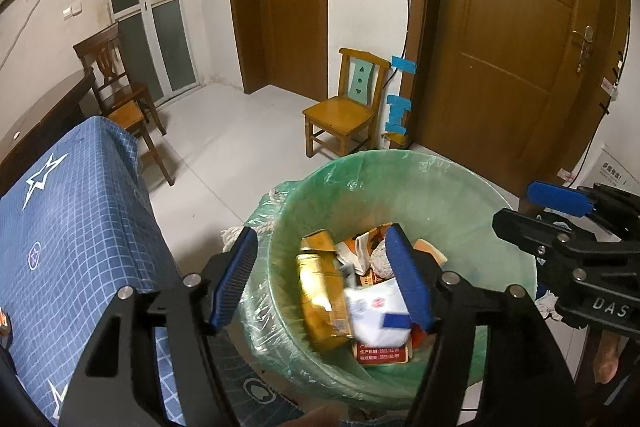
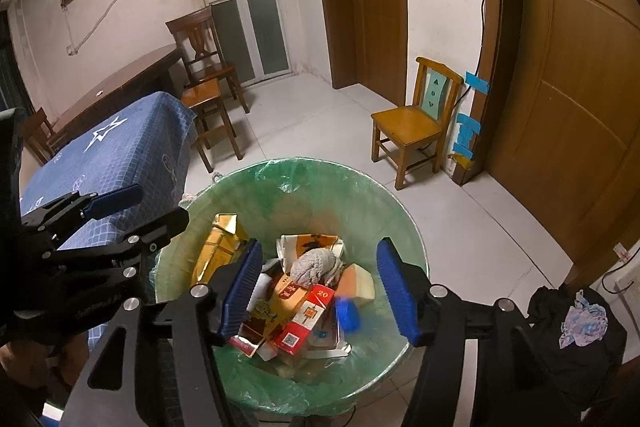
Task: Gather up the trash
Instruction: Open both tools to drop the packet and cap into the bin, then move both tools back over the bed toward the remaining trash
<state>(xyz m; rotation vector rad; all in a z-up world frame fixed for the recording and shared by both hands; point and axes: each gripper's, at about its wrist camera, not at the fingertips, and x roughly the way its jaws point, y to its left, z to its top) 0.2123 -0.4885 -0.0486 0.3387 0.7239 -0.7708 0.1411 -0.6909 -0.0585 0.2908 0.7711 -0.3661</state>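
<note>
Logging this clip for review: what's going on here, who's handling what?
A person holds two grippers over a trash bin lined with a green bag. The left gripper and the right gripper are both open, with nothing pressed between their fingers. A blurred white packet sits below the left one and a blurred blue piece below the right, over boxes and wrappers already in the bin.

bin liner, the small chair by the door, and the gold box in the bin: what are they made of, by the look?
Bin liner: thin translucent green plastic film, judging by its wrinkles and glossy highlights.
Small chair: varnished yellowish wood, glossy seat; the back has a pale green panel, probably painted.
Gold box: looks like foil-faced cardboard, since it is shiny metallic with creased edges; blur leaves it uncertain.
</note>
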